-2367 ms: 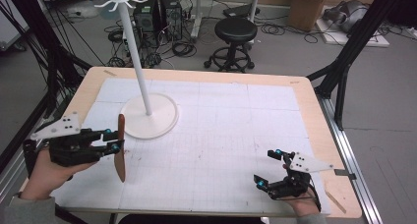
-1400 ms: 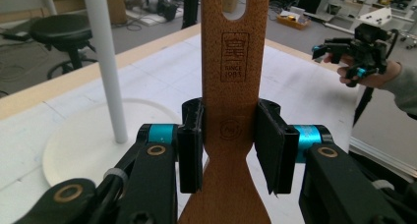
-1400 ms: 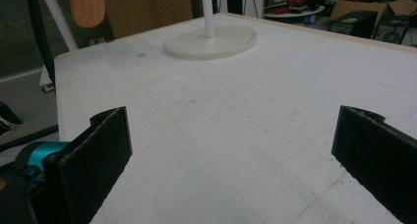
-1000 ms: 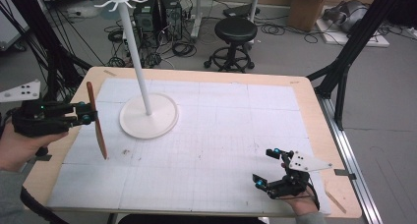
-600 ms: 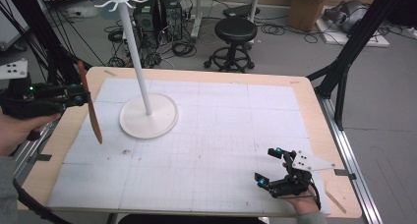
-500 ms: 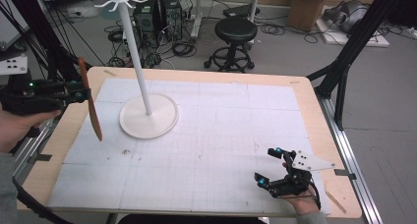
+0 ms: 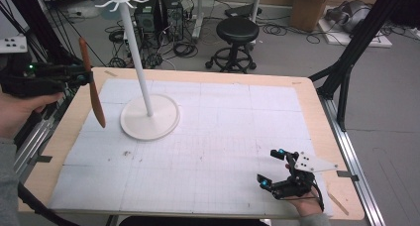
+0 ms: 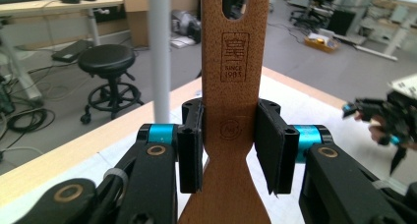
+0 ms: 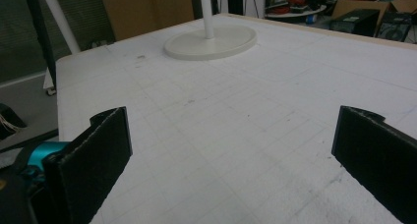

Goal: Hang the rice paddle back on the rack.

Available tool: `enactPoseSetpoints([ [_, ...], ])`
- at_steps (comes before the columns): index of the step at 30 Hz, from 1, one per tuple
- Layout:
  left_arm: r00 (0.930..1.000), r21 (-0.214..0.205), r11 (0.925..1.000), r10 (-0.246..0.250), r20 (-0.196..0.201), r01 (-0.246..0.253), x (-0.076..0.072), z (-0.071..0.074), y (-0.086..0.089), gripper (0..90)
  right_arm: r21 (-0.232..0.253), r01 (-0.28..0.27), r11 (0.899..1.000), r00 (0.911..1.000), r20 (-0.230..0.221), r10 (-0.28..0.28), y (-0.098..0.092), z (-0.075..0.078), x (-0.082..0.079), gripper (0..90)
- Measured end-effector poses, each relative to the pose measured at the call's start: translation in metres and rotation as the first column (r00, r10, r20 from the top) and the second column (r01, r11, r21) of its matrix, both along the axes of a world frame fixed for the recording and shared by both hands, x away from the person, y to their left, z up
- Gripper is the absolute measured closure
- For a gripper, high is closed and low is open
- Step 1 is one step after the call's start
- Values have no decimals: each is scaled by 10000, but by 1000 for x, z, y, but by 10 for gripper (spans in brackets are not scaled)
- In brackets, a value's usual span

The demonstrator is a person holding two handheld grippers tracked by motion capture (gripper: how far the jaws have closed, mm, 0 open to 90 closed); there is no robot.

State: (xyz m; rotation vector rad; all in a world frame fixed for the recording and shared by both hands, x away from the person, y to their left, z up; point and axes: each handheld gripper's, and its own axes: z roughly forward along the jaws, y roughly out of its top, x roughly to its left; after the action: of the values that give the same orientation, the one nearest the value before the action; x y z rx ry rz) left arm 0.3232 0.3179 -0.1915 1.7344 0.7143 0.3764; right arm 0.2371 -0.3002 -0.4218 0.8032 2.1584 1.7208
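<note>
**Spatula lifted beside the rack**

Workshop clutter, a stool (image 7: 238, 36) and cables on the grey floor, lies behind a wooden table (image 7: 317, 117) covered by a white gridded mat (image 7: 218, 132). Landmark: the white rack (image 7: 143, 77), a tall pole on a round base with small hooks at its top.

Left of the rack pole, the left gripper (image 8: 230, 135) has its pads pressed flat against both edges of a wooden spatula (image 8: 230, 86), clamping it at the waist where the handle widens. In the left gripper view the handle's slotted hanging hole sits above the jaws, free of the pads; that grip looks chosen so the hole can be slipped over a hook. In the high view the spatula (image 7: 92, 84) hangs nearly upright in the air, left of the rack base and clear of the mat, with its upper end well below the hooks. The left gripper (image 7: 81, 78) points level toward the pole, which would suit carrying the slot sideways onto a hook.

Far to the right of the rack, at the near table edge, the right gripper (image 7: 275, 169) rests on the mat with jaws spread wide and nothing between them, apparently parked out of the way.
</note>
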Motion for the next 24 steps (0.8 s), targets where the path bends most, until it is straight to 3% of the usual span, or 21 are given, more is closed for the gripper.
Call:
enactPoseSetpoints([
  [5, 9997, -139, 9997, 224, 34, -224, 5, 4, 1, 650, -43, 53, 10000, 9999, 97, -52, -2, 1, 1, 3],
  [17, 9990, 128, 9989, 441, 45, -442, 24, 23, -6, 650, -38, 126, 9999, 9999, 93, -125, -4, 1, 3, 3],
  [21, 9984, -113, 9984, 548, 115, -547, 30, 28, -6, 650, -25, 141, 9999, 9999, 56, -141, -5, 1, 3, 3],
  [24, 9985, 10, 9985, 539, 98, -539, 33, 31, -8, 650, 9, 153, 9999, 9998, 101, -153, -6, 1, 3, 3],
])
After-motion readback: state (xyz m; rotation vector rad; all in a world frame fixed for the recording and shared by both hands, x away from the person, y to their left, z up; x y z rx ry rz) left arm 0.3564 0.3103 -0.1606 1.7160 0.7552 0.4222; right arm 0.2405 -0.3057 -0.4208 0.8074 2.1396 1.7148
